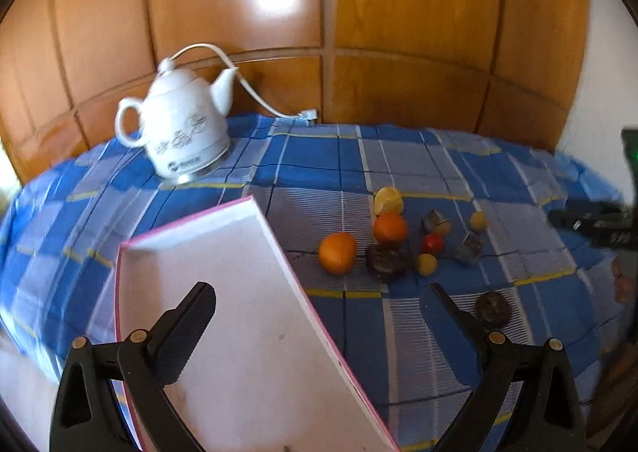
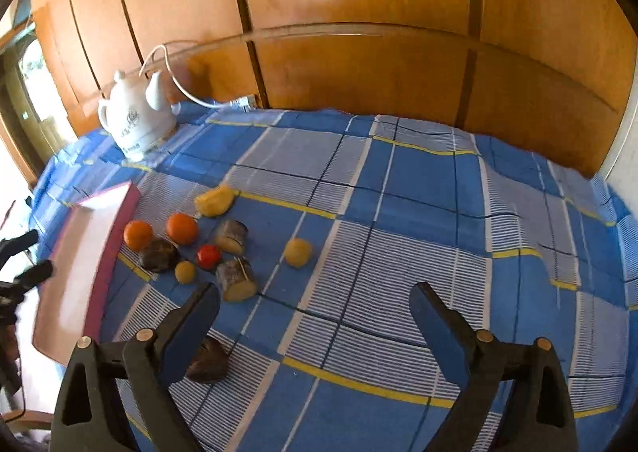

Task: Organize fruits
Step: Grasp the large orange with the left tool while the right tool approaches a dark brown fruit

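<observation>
Several fruits lie on the blue checked cloth: two oranges (image 1: pixel 337 252) (image 1: pixel 390 228), a lemon (image 1: pixel 388 200), a small red fruit (image 1: pixel 432 242), small yellow fruits (image 1: pixel 426 264), two cut cylinders (image 1: pixel 436 221) and two dark brown fruits (image 1: pixel 387 260) (image 1: pixel 493 308). A white tray with a pink rim (image 1: pixel 223 276) lies left of them. My left gripper (image 1: pixel 319 304) is open and empty above the tray's right edge. My right gripper (image 2: pixel 315 302) is open and empty, right of the fruits (image 2: pixel 182 228); a dark fruit (image 2: pixel 209 360) lies by its left finger.
A white ceramic kettle (image 1: pixel 179 129) with a white cord stands at the back left, against wooden wall panels. The tray (image 2: pixel 79 252) hangs over the table's left edge in the right wrist view. The right gripper (image 1: pixel 590 221) shows dark at the far right.
</observation>
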Demonstrator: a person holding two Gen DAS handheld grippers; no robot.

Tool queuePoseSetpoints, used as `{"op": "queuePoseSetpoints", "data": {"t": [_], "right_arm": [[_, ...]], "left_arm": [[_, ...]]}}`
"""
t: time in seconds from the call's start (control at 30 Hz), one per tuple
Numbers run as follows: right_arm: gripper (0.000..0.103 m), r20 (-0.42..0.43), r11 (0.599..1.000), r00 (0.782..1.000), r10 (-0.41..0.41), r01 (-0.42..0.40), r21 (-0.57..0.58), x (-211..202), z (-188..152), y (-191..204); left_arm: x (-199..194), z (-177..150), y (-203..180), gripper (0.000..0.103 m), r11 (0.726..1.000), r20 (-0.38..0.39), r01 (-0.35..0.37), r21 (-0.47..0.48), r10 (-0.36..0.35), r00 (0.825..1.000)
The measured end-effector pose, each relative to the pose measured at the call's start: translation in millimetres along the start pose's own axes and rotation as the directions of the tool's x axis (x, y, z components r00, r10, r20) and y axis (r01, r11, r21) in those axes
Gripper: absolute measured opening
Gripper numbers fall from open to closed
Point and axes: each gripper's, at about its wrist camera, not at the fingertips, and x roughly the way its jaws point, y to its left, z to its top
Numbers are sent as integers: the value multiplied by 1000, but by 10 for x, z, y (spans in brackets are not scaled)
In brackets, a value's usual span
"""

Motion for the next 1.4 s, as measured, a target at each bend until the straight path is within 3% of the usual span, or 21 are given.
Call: {"op": "queuePoseSetpoints", "data": {"t": [0.03, 0.1, 0.27, 0.43, 0.57, 0.7, 0.73, 0.77, 0.8, 0.9, 1.1, 1.33, 1.37, 1.4], "right_arm": [[97, 2, 1000, 1000, 7, -7, 3, 0, 6, -1], [97, 2, 1000, 1000, 17, -17, 6, -1, 12, 0], [97, -10, 999, 999, 40, -40, -37, 15, 3, 104], [96, -47, 993, 996, 69, -73, -87, 96, -17, 214], [95, -73, 988, 994, 85, -94, -125, 147, -47, 300], [94, -98, 983, 988, 120, -132, -127, 190, -68, 337], [92, -104, 982, 987, 124, -137, -128, 205, -73, 348], [88, -112, 981, 985, 130, -144, -132, 226, -80, 366], [82, -124, 979, 983, 137, -154, -137, 251, -94, 395], [70, -175, 967, 972, 160, -190, -172, 339, -151, 524], [70, -259, 930, 952, 164, -237, -282, 564, -317, 915], [70, -300, 923, 948, 106, -206, -325, 730, -444, 1000], [68, -304, 921, 948, 96, -200, -333, 747, -460, 1002], [59, -305, 919, 948, 89, -196, -343, 757, -477, 1013]], "left_arm": [[69, 35, -19, 99, 1000, -14, 2, 24, -1, 1000], [242, 117, -58, 82, 997, -56, 22, 75, -18, 998], [638, 313, -184, 66, 975, -137, 77, 210, -49, 989], [962, 390, -254, 59, 941, -209, 98, 324, -29, 977], [1190, 394, -233, 58, 934, -260, 121, 337, -31, 965], [1352, 392, -154, 57, 948, -294, 140, 285, -53, 954], [1402, 382, -138, 54, 952, -306, 149, 267, -63, 950], [1427, 381, -137, 39, 954, -313, 159, 255, -74, 947], [1438, 369, -144, 39, 956, -310, 158, 245, -78, 948], [1374, 333, -163, 37, 958, -282, 166, 232, -97, 954], [1035, 302, -7, 37, 979, -186, 182, 96, -162, 969], [513, 208, 280, 37, 981, -72, 177, -78, -182, 981], [468, 187, 333, 37, 981, -63, 169, -98, -176, 982], [410, 154, 399, 37, 980, -55, 156, -125, -163, 985]]}}
